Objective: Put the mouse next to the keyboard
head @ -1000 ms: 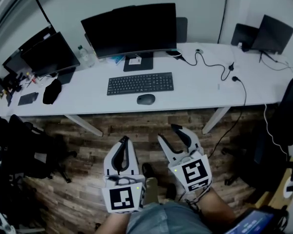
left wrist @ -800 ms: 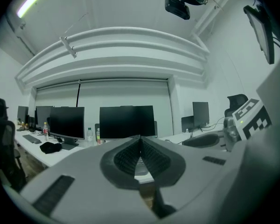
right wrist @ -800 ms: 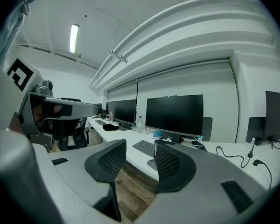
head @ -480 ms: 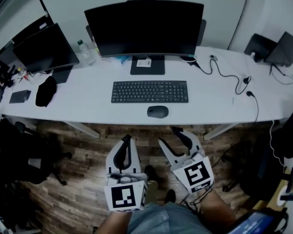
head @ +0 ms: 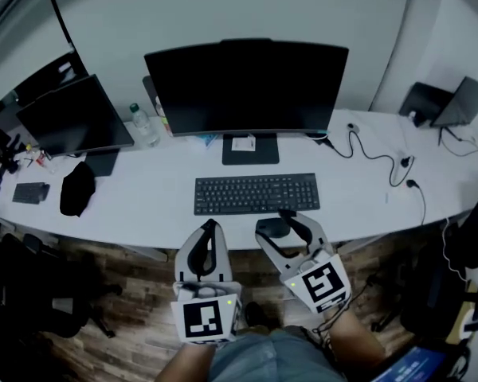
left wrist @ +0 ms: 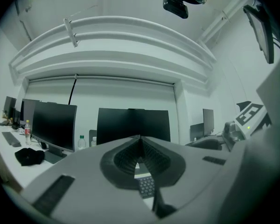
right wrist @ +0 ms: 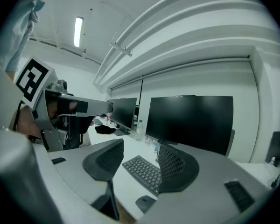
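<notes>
White desk (head: 159, 205) runs across the head view, with wood flooring (head: 103, 309) below its near edge. On it stands a large dark monitor (head: 247, 86), and a second monitor (head: 73, 116) sits at its 9 o'clock. A black keyboard (head: 256, 193) lies on the desk at the large monitor's 6 o'clock, square to the front edge.

Both hand-held tools hang at the desk's near edge. The left gripper (head: 209, 228) is at the keyboard's 7 o'clock, and its jaws are pressed together with nothing between them. The right gripper (head: 275, 223) is at the keyboard's 5 o'clock. Its jaws stand apart and have just been opening, and they clamp nothing.

A black bundle of cloth (head: 77, 188) rests at the keyboard's 9 o'clock, well apart from it. The mouse (head: 277, 229) lies on the desk at the keyboard's 5 o'clock, near the front edge, just beside the keyboard. From above it seems to sit under the right gripper's jaw tips, though contact cannot be judged. In the right gripper view it shows low, below the open jaws. A clear bottle (head: 143, 126) stands between the two monitors.
</notes>
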`<state>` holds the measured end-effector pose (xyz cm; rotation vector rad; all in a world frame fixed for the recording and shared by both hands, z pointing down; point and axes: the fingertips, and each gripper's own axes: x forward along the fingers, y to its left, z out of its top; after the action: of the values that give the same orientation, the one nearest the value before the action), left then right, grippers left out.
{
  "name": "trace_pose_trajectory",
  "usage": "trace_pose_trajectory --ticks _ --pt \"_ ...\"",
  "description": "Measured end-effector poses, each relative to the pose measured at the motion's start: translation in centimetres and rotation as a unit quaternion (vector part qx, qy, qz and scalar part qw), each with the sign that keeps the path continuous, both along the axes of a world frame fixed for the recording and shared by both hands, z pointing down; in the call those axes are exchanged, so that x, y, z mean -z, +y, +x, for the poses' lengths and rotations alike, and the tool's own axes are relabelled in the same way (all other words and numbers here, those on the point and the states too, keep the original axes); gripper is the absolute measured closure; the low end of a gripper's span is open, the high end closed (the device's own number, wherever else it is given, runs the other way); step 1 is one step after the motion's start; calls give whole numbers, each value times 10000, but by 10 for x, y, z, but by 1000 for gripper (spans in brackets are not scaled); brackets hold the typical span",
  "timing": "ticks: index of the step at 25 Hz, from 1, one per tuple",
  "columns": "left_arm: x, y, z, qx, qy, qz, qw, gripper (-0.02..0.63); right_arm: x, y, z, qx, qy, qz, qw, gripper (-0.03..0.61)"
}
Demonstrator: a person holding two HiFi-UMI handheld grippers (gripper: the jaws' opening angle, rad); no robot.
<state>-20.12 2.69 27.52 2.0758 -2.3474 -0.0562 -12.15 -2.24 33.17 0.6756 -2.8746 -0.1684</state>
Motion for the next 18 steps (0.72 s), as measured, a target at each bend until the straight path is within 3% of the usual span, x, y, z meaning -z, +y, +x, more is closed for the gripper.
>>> trace_pose_trajectory --ticks 5,18 --pt "12 -19 -18 -48 -172 151 9997 609 13 -17 -16 56 -32 153 9999 330" --pt "-6 -63 -22 -84 -68 -70 9999 609 -13 -54 -23 463 314 28 9984 302"
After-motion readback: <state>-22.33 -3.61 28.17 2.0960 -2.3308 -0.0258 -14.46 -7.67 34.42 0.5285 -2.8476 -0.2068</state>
